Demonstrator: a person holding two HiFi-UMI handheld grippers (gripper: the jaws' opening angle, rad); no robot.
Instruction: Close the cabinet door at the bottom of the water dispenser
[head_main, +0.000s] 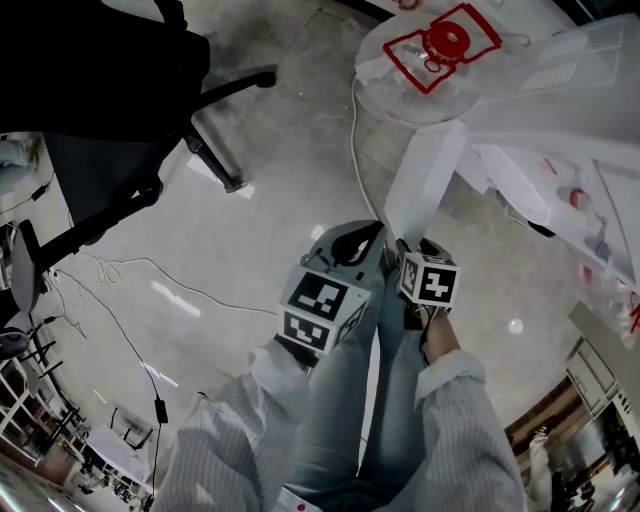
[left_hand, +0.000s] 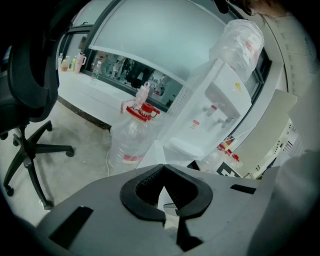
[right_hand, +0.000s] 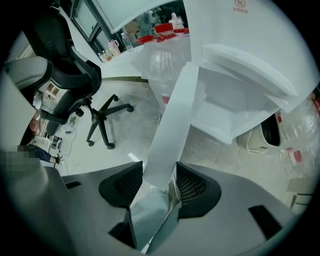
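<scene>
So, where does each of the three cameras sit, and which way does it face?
Head view: on the person's head, facing steeply down; floor, open cabinet door, striped sleeves, jeans, left gripper, right gripper.
Left gripper view: on the left gripper, facing the water dispenser; its jaws together.
Right gripper view: on the right gripper, facing along the door; its jaws apart astride the door's edge.
Shared: all three show the office chair.
</scene>
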